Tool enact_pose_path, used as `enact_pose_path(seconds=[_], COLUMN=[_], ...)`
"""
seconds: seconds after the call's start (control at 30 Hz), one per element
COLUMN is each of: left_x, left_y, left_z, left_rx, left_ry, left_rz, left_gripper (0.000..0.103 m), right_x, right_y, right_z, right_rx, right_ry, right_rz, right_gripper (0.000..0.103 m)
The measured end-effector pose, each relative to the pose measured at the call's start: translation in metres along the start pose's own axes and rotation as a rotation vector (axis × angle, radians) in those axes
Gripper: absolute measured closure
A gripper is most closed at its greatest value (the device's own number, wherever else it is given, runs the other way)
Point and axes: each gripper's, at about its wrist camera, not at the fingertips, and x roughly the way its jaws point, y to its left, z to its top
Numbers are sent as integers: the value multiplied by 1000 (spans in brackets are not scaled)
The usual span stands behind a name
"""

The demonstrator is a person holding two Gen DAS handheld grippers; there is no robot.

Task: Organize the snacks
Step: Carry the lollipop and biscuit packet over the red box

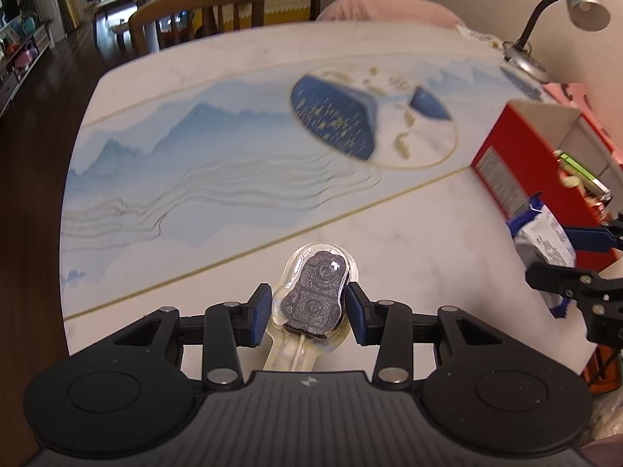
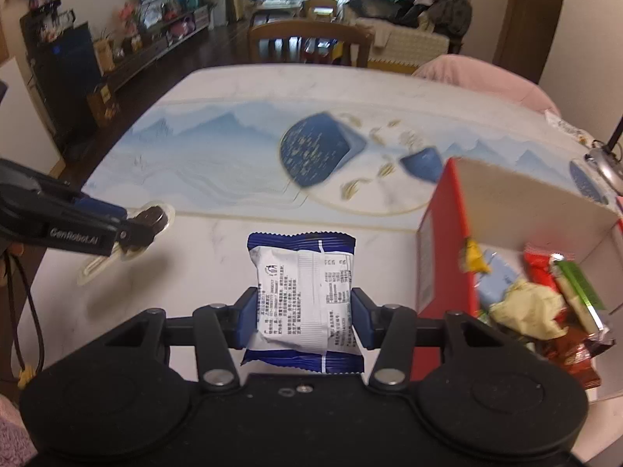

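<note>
My left gripper is shut on a dark chocolate lollipop in a clear blister pack, held above the table; it also shows at the left of the right wrist view. My right gripper is shut on a blue-and-white snack packet, held above the table just left of the red box. The red box is open and holds several wrapped snacks. In the left wrist view the right gripper and its packet appear at the right edge.
The marble table has a blue mountain print and a round blue motif. A desk lamp stands at the far right. A wooden chair and a pink cushion are behind the table.
</note>
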Motion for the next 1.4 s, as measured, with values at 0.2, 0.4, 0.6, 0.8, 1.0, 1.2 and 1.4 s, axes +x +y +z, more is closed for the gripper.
enact_pose_path(seconds=[0.2, 0.4, 0.6, 0.8, 1.0, 1.2, 1.4], left_x=[-25, -43, -45, -34, -12, 23, 64], left_y=[-26, -65, -114, -168, -219, -262, -288], left_z=[20, 43, 69, 90, 109, 122, 130], left_rx=[18, 50, 84, 130, 172, 201, 192], left_ry=[-57, -110, -140, -143, -107, -19, 88], left_rz=[-16, -37, -56, -78, -93, -80, -43], left_gripper=[63, 63, 63, 63, 63, 63, 63], right_x=[-25, -40, -52, -55, -51, -36, -18], right_y=[-25, -64, -111, -159, -201, -235, -255], right_z=[5, 10, 11, 5, -3, -11, -19], right_rx=[32, 82, 125, 158, 173, 176, 168], right_ry=[-80, -134, -169, -170, -141, -81, -11], right_rz=[-18, -46, -72, -103, -122, -128, -116], right_gripper=[55, 55, 55, 54, 55, 55, 55])
